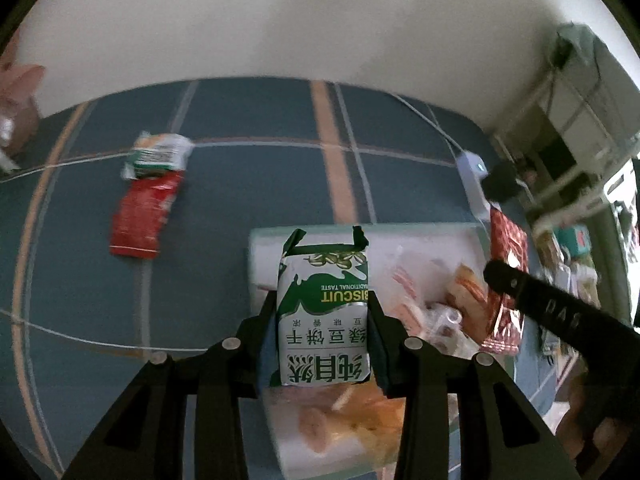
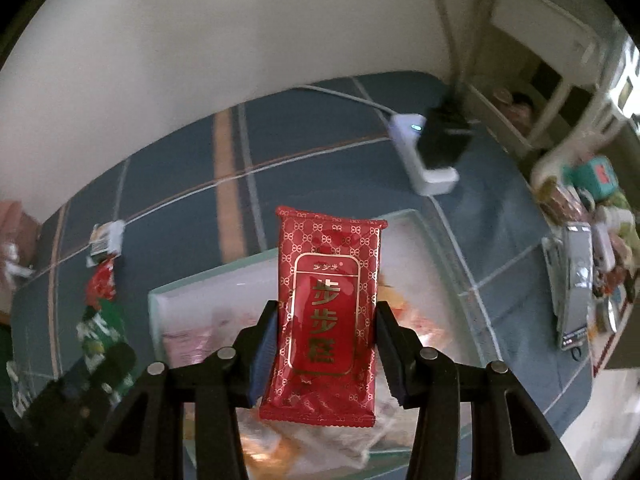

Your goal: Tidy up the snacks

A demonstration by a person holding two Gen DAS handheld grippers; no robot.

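My left gripper (image 1: pixel 322 304) is shut on a green-and-white biscuit packet (image 1: pixel 324 312), held above a white tray (image 1: pixel 264 256) with several snack packs in it. My right gripper (image 2: pixel 326 320) is shut on a red patterned cake packet (image 2: pixel 326 312), also over the tray (image 2: pixel 184 288). In the left wrist view the right gripper's black finger (image 1: pixel 552 308) and its red packet (image 1: pixel 506 280) show at the right. In the right wrist view the left gripper (image 2: pixel 104 364) with its green packet (image 2: pixel 100 332) shows at the lower left. Two packets lie on the blue checked cloth: a red one (image 1: pixel 140 220) and a green-white one (image 1: pixel 158 156).
A white power strip (image 2: pixel 420 152) with a black plug and cable lies at the table's far right. Beyond the right table edge stand shelves with clutter (image 2: pixel 580 248). A white wall rises behind the table. A pink object (image 1: pixel 18 104) sits at the far left.
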